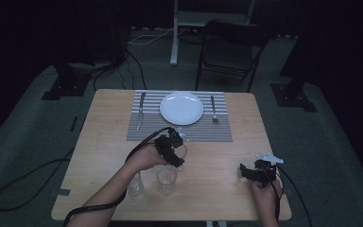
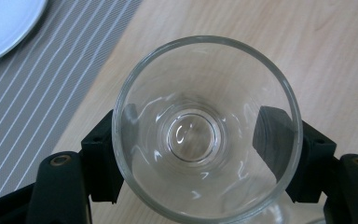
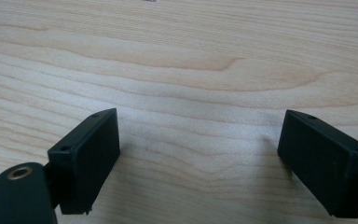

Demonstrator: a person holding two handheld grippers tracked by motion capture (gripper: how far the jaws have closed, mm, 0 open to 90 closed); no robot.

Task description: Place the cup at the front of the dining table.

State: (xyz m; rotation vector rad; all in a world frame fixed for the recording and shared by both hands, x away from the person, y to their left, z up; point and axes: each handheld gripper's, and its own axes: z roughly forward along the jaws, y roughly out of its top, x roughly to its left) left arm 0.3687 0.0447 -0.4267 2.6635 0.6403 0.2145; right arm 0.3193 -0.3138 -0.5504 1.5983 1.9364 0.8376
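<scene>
My left gripper (image 1: 176, 140) (image 2: 193, 123) is shut on a clear drinking glass (image 2: 205, 130), held just above the wooden table (image 1: 217, 151) near the front edge of the striped placemat (image 1: 203, 132). In the left gripper view I look down into the glass's mouth, with a black pad pressed on each side. In the high view the held glass (image 1: 183, 136) shows as a small glint. My right gripper (image 1: 244, 171) (image 3: 200, 126) rests low over the table at the front right. Its jaws stand wide apart, with bare wood between them.
Two more clear glasses (image 1: 166, 179) (image 1: 135, 185) stand near the front edge under the left hand. On the placemat (image 2: 37, 93) lie a white plate (image 1: 181, 108) (image 2: 2, 23), a knife (image 1: 140, 111) on its left and a fork (image 1: 213, 109) on its right. A folding chair (image 1: 231, 47) stands beyond the table.
</scene>
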